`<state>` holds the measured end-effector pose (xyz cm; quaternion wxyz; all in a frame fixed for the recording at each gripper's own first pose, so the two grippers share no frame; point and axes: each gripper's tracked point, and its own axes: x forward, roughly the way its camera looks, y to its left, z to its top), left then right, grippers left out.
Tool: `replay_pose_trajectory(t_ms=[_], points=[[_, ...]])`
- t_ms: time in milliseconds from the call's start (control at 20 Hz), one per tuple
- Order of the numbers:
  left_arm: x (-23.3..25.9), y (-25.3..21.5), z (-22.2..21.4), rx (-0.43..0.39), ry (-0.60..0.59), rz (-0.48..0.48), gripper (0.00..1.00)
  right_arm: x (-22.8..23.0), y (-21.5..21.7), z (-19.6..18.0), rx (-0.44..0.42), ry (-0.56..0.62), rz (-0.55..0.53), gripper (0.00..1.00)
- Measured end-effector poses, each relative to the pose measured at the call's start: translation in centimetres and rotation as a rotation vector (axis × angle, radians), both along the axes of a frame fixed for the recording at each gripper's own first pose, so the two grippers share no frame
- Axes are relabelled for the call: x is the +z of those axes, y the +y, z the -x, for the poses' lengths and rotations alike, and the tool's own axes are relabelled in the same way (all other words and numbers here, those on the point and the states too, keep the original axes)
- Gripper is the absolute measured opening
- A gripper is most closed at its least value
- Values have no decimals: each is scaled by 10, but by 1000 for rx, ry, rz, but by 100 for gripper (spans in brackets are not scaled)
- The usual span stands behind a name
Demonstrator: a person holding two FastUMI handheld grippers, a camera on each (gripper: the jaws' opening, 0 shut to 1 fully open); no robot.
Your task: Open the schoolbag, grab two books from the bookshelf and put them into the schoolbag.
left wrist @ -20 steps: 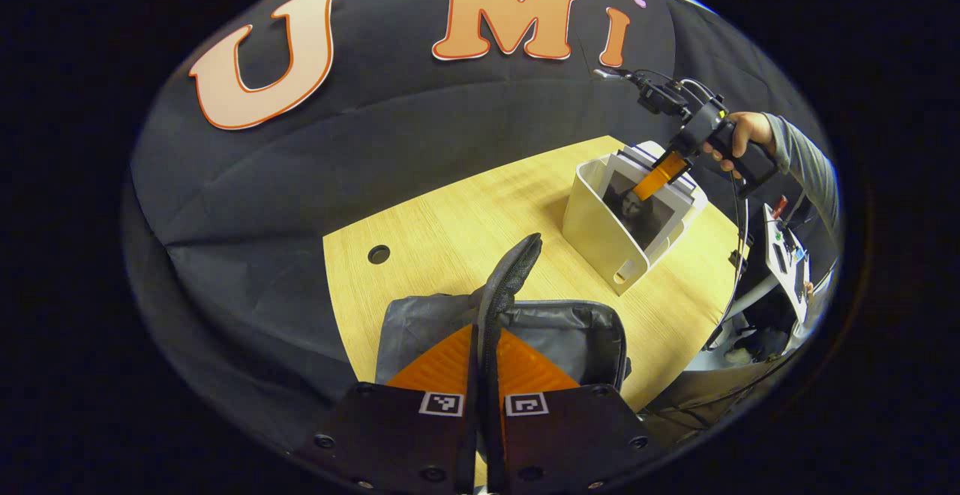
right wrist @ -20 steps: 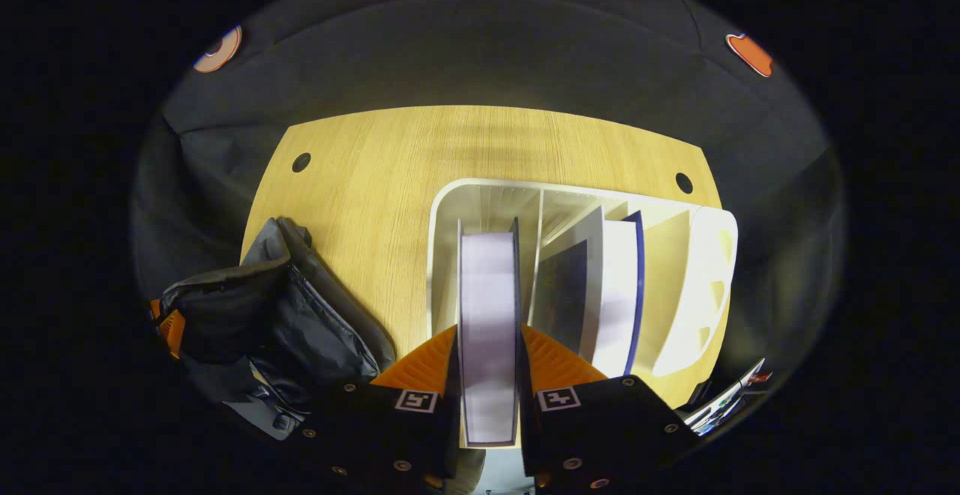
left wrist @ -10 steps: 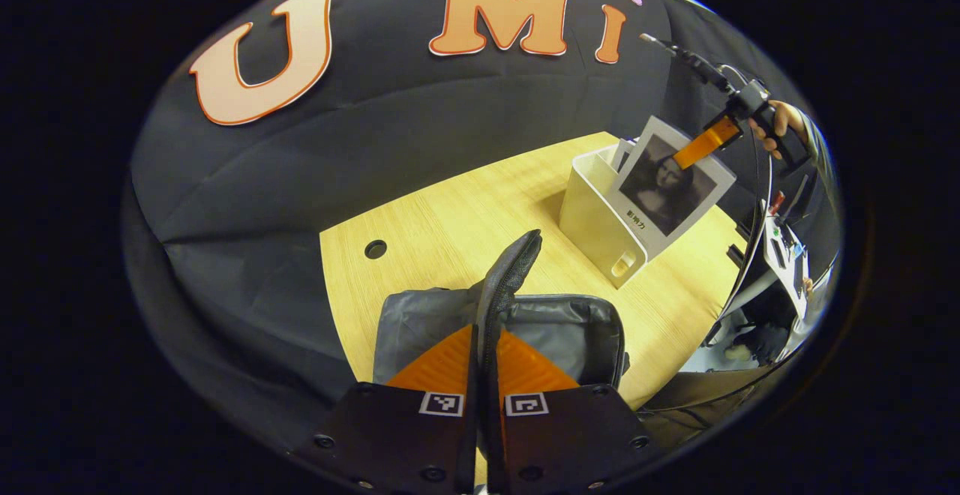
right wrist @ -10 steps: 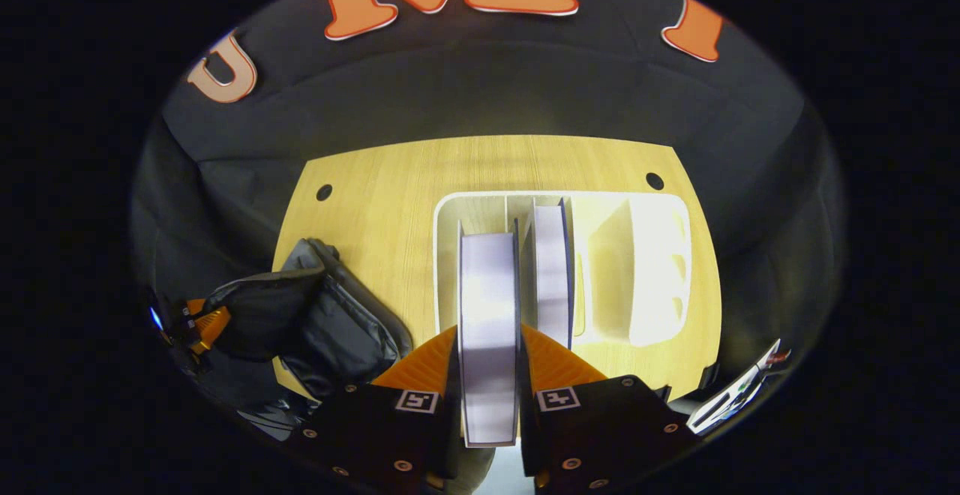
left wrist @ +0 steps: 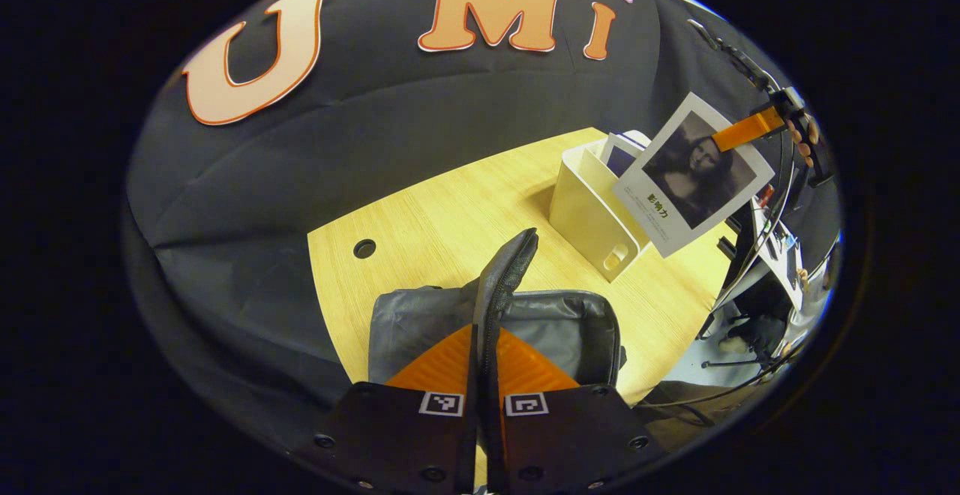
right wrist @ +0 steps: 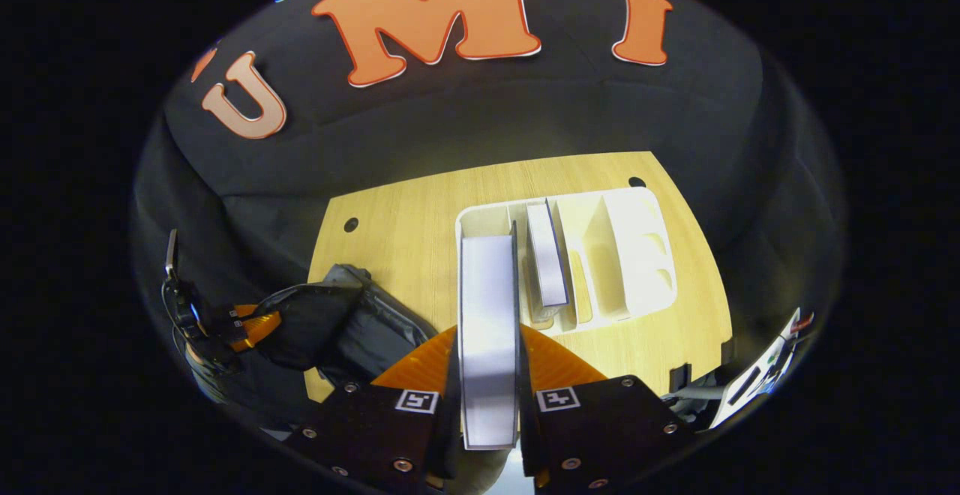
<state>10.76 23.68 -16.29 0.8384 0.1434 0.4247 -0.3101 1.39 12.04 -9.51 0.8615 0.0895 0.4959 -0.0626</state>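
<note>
White portrait-cover book (left wrist: pixel 694 172)

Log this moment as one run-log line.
left tongs: shut on schoolbag flap | right tongs: shut on book, above bookshelf

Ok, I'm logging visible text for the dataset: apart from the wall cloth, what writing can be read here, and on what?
book held in the right gripper: one short line of characters under the cover portrait, too small to read.
square markers on the left gripper: coded patterns, no words.
schoolbag, bookshelf, second book: no writing seen.
</note>
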Motion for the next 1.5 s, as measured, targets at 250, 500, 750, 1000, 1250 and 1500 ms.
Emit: replay_pose_trajectory(t_ms=[250,500,750,1000,1250,1500], points=[[-3,1,-1,-7,8,10,6,-5,14,26,-64,-38,-88,31],[-6,2,-4,-2,16,14,6,-8,31,41,-98,-78,-167,30],[-6,3,-2,12,15,24,6,-36,64,52,-132,-98,-311,29],[-6,1,0,25,15,26,6,-75,105,53,-194,-95,-495,30],[-9,3,5,52,21,49,6,-110,138,50,-273,-74,-646,29],[-7,2,7,61,16,58,6,-140,166,43,-309,-73,-714,29]])
